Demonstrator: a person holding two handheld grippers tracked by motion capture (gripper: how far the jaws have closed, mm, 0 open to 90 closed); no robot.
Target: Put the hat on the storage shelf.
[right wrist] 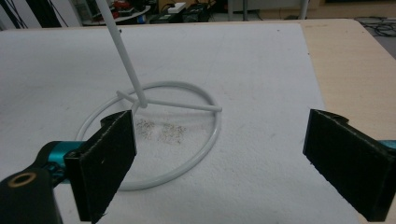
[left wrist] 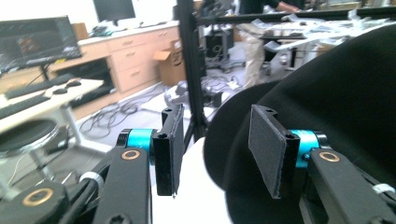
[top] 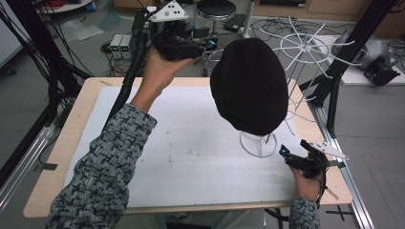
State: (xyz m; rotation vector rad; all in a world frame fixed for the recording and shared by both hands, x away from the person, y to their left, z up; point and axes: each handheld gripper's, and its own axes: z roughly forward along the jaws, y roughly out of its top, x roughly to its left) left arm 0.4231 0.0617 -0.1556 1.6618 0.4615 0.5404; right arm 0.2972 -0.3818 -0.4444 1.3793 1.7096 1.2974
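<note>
A black hat [top: 250, 86] sits on a white wire stand whose ring base [top: 258, 145] rests on the white mat [top: 181, 143]. My left gripper [top: 210, 45] is held high at the hat's far left side. In the left gripper view its jaws [left wrist: 215, 126] stand apart, with the hat [left wrist: 345, 93] edge just ahead of the right pad [left wrist: 266, 149] and not pinched. My right gripper [top: 282, 151] hovers low at the table's right front, beside the base. In the right gripper view it is wide open [right wrist: 224, 140] and faces the ring base [right wrist: 154, 135] and the stand's rod [right wrist: 123, 56].
A second bare white wire rack [top: 305, 45] stands behind the table at the right. A black frame post [top: 344, 62] rises by the right edge. The wooden table border [top: 62, 143] surrounds the mat. Cables, boxes and a stool [top: 216, 8] lie on the floor beyond.
</note>
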